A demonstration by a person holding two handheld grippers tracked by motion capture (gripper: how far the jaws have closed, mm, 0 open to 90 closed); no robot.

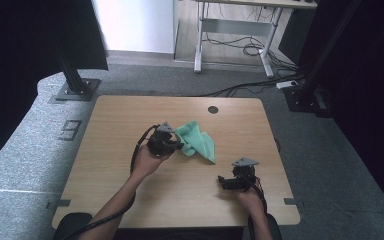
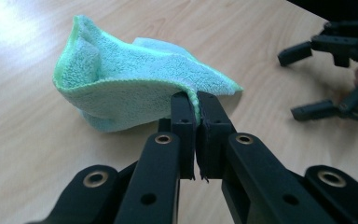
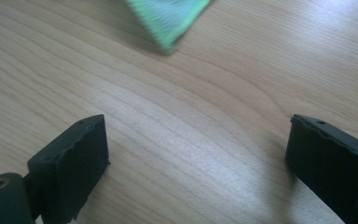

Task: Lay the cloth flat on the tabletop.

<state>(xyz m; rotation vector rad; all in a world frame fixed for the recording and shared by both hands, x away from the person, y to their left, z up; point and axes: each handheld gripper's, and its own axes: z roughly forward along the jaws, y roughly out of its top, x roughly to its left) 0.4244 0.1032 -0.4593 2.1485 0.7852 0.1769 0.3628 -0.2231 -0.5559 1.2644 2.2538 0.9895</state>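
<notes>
A light green cloth (image 1: 198,140) lies crumpled near the middle of the wooden table (image 1: 120,120). My left gripper (image 1: 179,146) is shut on the cloth's edge; in the left gripper view the cloth (image 2: 135,86) hangs lifted from the pinched hem between the two pads, gripper (image 2: 196,105). My right gripper (image 1: 221,182) rests low near the table's front right, its jaws wide apart with bare wood between them, gripper (image 3: 198,149). A corner of the cloth (image 3: 170,18) shows at the top of the right gripper view. The right gripper (image 2: 303,79) also appears open at the far right of the left gripper view.
A round cable hole (image 1: 213,109) sits near the table's far edge. Beyond the table stand black frame posts (image 1: 72,75) on grey carpet and a desk frame (image 1: 240,35) with cables.
</notes>
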